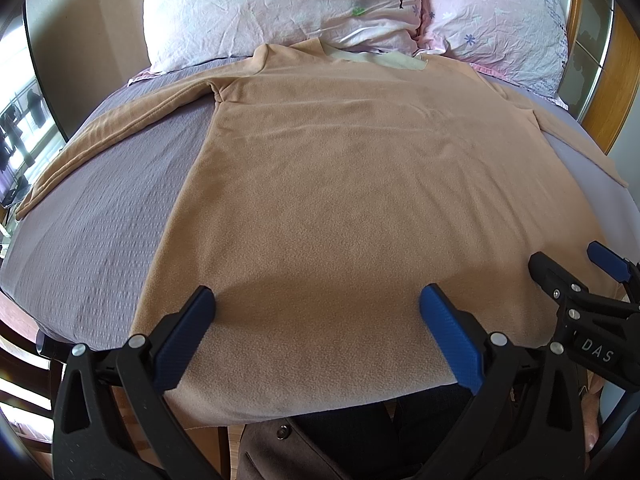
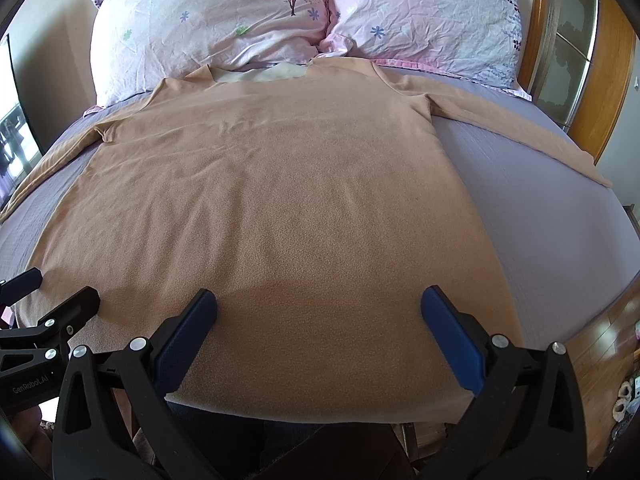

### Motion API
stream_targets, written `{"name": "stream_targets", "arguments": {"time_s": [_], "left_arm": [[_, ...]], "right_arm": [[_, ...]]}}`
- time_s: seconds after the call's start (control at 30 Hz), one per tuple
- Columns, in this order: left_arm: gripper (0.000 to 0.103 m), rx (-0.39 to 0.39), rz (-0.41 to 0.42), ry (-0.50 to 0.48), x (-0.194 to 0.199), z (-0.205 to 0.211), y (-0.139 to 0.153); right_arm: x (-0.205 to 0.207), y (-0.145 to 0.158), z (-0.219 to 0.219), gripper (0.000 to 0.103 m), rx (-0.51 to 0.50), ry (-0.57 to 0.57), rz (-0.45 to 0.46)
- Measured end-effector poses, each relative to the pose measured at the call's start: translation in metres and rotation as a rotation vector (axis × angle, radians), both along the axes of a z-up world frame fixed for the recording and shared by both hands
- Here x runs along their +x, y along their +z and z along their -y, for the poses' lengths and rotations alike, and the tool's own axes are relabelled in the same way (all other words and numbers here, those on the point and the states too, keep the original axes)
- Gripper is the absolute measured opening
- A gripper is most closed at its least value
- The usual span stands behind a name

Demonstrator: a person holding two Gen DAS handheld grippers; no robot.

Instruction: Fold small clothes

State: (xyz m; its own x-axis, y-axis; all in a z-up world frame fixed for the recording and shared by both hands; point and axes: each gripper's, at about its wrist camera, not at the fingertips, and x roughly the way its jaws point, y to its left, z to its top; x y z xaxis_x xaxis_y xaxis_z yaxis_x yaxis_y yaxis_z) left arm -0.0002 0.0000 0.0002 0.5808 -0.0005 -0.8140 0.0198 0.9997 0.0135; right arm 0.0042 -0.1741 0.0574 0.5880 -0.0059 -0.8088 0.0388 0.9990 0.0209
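1. Your left claw [image 1: 316, 296]: both blue-padded fingers spread wide, nothing between them, poised over the near hem of the shirt. Whether the pads touch the fabric cannot be told.
2. Your right claw [image 2: 318, 296]: likewise spread wide and holding nothing, above the same hem, further toward the shirt's right edge. It also shows at the right border of the left wrist view.
3. Tan long-sleeved shirt [image 1: 352, 184]: fleecy fabric, laid flat along the bed with the hem nearest you and hanging slightly over the bed's near edge. The body is smooth apart from a few shallow creases across the chest.
4. Purple bedsheet [image 2: 560, 220]: textured weave, showing on both sides of the shirt's body.
5. Left sleeve [image 1: 108, 132]: stretched outward and back toward you across the sheet.
6. Right sleeve [image 2: 516, 120]: stretched out the other way, its cuff close to the bed's side edge.
7. Collar [image 2: 264, 74]: pale cream lining showing, lying against the foot of the pillows.
8. Two pink floral pillows [image 2: 208, 20]: side by side at the head of the bed, one printed with a small tree.
9. Wooden headboard frame [image 2: 540, 20]: at the far right, behind the pillows.
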Motion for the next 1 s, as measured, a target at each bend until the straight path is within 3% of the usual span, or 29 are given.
{"name": "stream_targets", "arguments": {"time_s": [0.57,0.73,0.8,0.9,1.0], "left_arm": [[0.101,0.001,0.001,0.000,0.000,0.000,0.000],[0.101,0.005,0.034,-0.016,-0.003,0.000,0.000],[0.101,0.005,0.070,-0.036,-0.006,0.001,0.001],[0.101,-0.004,0.096,-0.059,-0.004,-0.002,0.003],[0.101,-0.056,0.156,-0.038,0.010,-0.022,0.008]], "right_arm": [[-0.004,0.003,-0.002,0.102,0.002,0.013,0.013],[-0.011,-0.001,0.006,0.102,0.024,0.095,0.112],[-0.007,0.005,0.021,0.102,0.082,0.129,0.126],[0.009,0.033,0.085,0.102,0.172,-0.017,0.210],[0.038,0.053,0.189,0.102,0.269,-0.297,0.257]]}}
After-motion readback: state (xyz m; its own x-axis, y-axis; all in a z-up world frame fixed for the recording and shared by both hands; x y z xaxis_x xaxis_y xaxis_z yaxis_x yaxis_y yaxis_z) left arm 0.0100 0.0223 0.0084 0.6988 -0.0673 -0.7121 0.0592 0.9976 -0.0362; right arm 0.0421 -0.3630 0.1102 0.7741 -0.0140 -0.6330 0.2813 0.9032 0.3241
